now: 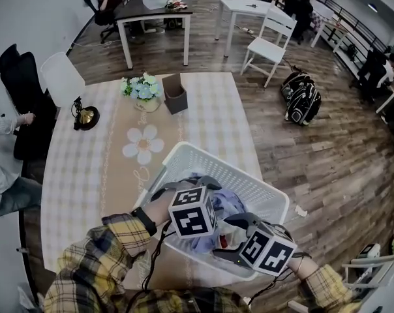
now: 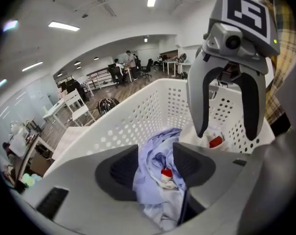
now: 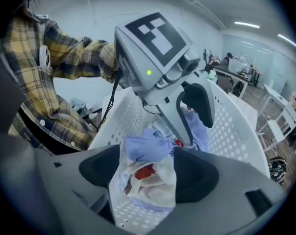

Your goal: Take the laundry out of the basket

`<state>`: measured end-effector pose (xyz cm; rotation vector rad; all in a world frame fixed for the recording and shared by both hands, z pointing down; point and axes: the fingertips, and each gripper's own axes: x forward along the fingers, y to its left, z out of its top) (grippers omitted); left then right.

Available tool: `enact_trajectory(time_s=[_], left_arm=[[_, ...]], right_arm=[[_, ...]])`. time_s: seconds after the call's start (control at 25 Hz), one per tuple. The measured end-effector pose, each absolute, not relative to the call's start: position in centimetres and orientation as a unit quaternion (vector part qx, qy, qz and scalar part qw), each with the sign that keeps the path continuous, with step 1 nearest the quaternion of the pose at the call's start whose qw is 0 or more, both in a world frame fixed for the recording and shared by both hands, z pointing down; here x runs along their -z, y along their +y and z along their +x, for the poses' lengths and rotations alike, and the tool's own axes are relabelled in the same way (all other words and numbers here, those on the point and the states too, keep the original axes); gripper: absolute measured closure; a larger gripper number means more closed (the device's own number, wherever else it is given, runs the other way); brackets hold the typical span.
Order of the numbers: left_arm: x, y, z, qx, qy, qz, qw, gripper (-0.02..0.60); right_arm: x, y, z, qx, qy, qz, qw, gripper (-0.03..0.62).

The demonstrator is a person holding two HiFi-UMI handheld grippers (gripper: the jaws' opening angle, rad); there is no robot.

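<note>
Above checked table (image 1: 86, 175), left gripper (image 2: 155, 166) and right gripper (image 3: 147, 173) angle steeply into basket (image 1: 203, 160), fingers (image 2: 119, 173) wide around laundry (image 2: 158, 143).

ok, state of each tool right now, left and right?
Left tool: open, jaws apart around the laundry in the basket, not gripping it.
Right tool: open, laundry between its jaws, not gripped.
</note>
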<state>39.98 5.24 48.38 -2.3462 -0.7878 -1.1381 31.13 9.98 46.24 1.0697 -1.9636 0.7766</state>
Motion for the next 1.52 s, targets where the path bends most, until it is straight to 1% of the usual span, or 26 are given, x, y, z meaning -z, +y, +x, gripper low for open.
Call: enact_trajectory(time_s=[0.16, 0.24, 0.4, 0.6, 0.84, 0.92, 1.0, 1.08, 1.12, 1.2, 1.24, 1.28, 1.32, 1.52], left_arm=[[-50.8, 4.6, 40.3, 0.438, -0.295, -0.807, 0.265, 0.322], [-51.7, 4.6, 40.6, 0.443, -0.302, -0.798, 0.274, 0.322], [-53.8, 4.8, 41.2, 0.452, -0.318, -0.782, 0.289, 0.321], [-56.2, 4.7, 41.3, 0.469, -0.329, -0.768, 0.286, 0.314], [-58.6, 4.1, 41.0, 0.486, -0.337, -0.76, 0.27, 0.313], [-59.3, 4.0, 40.9, 0.49, -0.34, -0.756, 0.27, 0.336], [-59.7, 4.1, 40.7, 0.492, -0.344, -0.751, 0.276, 0.378], [-59.9, 4.1, 40.6, 0.491, -0.346, -0.747, 0.285, 0.414], [-60.0, 4.1, 40.8, 0.488, -0.346, -0.747, 0.292, 0.44], [-60.1, 3.9, 41.1, 0.481, -0.346, -0.746, 0.303, 0.504], [-60.1, 3.9, 41.1, 0.477, -0.348, -0.747, 0.306, 0.513], [-60.0, 3.9, 41.0, 0.475, -0.35, -0.748, 0.306, 0.518], [-59.9, 3.9, 41.0, 0.472, -0.352, -0.749, 0.304, 0.522], [-58.6, 4.1, 40.9, 0.463, -0.357, -0.755, 0.298, 0.524]], right_arm=[[-48.3, 10.0, 30.7, -0.297, -0.766, 0.376, 0.429, 0.224], [-49.5, 10.1, 30.5, -0.301, -0.763, 0.359, 0.446, 0.224], [-51.4, 9.9, 30.4, -0.3, -0.758, 0.332, 0.474, 0.195], [-53.5, 10.3, 30.1, -0.324, -0.75, 0.296, 0.495, 0.186], [-55.9, 10.4, 30.2, -0.359, -0.741, 0.275, 0.496, 0.187], [-56.6, 10.3, 30.4, -0.369, -0.737, 0.273, 0.496, 0.189], [-57.1, 10.2, 30.4, -0.379, -0.734, 0.274, 0.493, 0.22], [-57.3, 10.1, 30.7, -0.385, -0.73, 0.279, 0.49, 0.23], [-57.4, 9.9, 31.1, -0.384, -0.728, 0.286, 0.491, 0.248], [-57.5, 9.4, 31.9, -0.381, -0.722, 0.303, 0.492, 0.353], [-57.5, 9.2, 32.1, -0.382, -0.721, 0.309, 0.49, 0.417], [-57.5, 9.1, 32.2, -0.384, -0.721, 0.312, 0.485, 0.467], [-57.4, 9.0, 32.1, -0.387, -0.722, 0.314, 0.48, 0.489], [-56.4, 8.5, 32.4, -0.369, -0.728, 0.326, 0.477, 0.508]])
